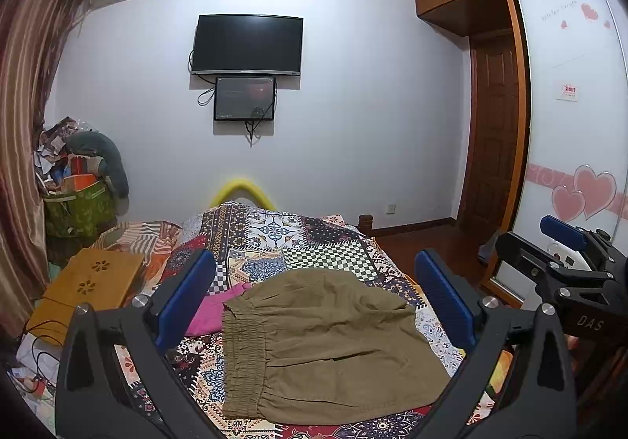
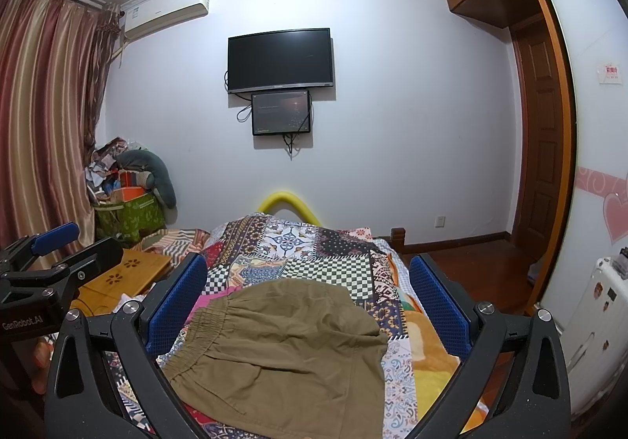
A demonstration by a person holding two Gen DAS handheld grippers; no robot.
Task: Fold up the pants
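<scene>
The olive-brown pants (image 1: 325, 345) lie on the patchwork bedspread (image 1: 325, 254) already gathered into a compact, roughly rectangular bundle, the elastic waistband (image 1: 241, 356) running down its left edge and the upper layer laid over the lower one. Judging by that shape, at least one fold looks done; the bundle seems close to finished (the far edge is still rounded and a little puffy, so a last fold or a smoothing pass may remain). A pink garment (image 1: 214, 311) peeks out from under the pants' far left corner, touching them.

The left tongs (image 1: 320, 297) are spread wide, the blue pads standing to either side of the pants in the view and above them; nothing is between them and they touch no cloth. The right tongs (image 2: 310, 305) are likewise wide apart and empty, hovering over the same bundle. In the left wrist view the right tongs' body shows at the far right, off the bed's side, well clear of the fabric. A wooden lap desk (image 1: 94, 282) sits on the bed to the left.
</scene>
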